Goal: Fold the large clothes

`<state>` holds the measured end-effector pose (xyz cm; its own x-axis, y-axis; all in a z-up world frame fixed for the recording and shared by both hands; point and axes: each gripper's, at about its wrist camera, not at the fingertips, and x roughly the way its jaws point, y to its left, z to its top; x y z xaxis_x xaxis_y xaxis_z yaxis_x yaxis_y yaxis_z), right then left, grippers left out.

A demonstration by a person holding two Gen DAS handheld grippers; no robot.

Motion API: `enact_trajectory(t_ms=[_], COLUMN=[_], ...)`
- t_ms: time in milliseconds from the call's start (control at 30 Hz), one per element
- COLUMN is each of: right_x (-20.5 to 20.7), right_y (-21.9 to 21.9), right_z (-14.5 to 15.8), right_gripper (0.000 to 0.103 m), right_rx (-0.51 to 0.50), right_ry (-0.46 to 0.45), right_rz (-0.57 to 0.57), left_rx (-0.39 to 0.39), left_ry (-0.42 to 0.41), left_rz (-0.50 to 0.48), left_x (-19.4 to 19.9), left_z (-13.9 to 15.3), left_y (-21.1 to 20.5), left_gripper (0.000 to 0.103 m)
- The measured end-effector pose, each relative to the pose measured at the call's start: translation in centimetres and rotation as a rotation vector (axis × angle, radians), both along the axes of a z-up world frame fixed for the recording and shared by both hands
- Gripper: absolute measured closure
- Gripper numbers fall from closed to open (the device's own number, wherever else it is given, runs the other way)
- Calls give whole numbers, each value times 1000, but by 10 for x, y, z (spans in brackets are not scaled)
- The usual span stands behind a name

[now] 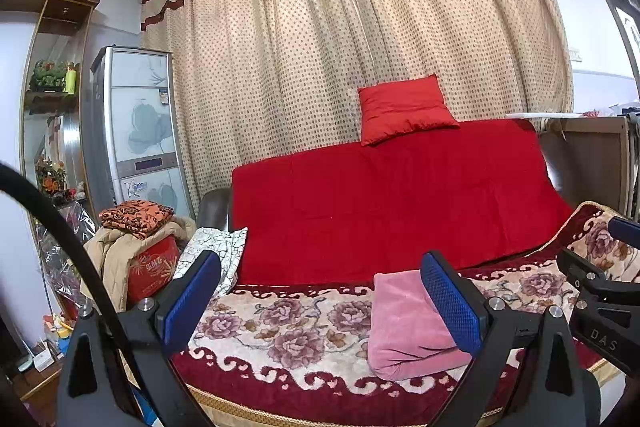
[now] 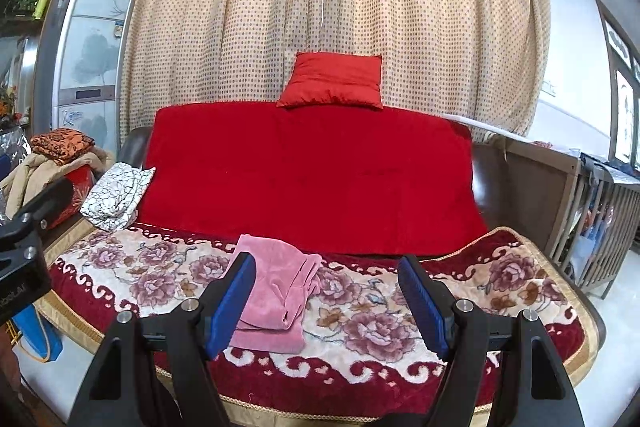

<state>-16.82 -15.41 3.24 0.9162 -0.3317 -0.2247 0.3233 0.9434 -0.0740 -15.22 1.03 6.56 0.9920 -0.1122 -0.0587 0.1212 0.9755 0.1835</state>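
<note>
A pink velvety garment (image 2: 276, 301) lies folded into a compact rectangle on the flowered sofa blanket (image 2: 160, 267). In the left wrist view the same pink garment (image 1: 404, 327) sits just behind the right blue finger. My left gripper (image 1: 324, 301) is open, held back from the seat with nothing between its pads. My right gripper (image 2: 328, 301) is also open and empty; its left finger overlaps the garment's edge in the picture but stands in front of it, apart. Part of the right gripper's black body shows at the right edge of the left wrist view.
A red cover (image 2: 312, 171) drapes the sofa back, with a red cushion (image 2: 334, 79) on top. A white patterned cloth (image 2: 116, 197) lies at the seat's left end. A heap of clothes and a red box (image 1: 136, 251) stand left of the sofa; a wooden crib (image 2: 592, 211) stands right.
</note>
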Motion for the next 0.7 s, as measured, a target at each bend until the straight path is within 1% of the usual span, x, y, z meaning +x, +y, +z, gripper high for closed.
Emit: enact_trajectory(t_ms=[233, 700], right_x=[-8, -19], right_y=[5, 3], right_z=[7, 18], right_gripper=[26, 26], right_rx=[-16, -30], right_ry=[-23, -62], right_rz=[-10, -37], left_rx=[-13, -9], left_ry=[-14, -24], left_rz=[0, -15], left_x=[-5, -10], left_z=[5, 8], left_y=[7, 7], left_gripper=[3, 3])
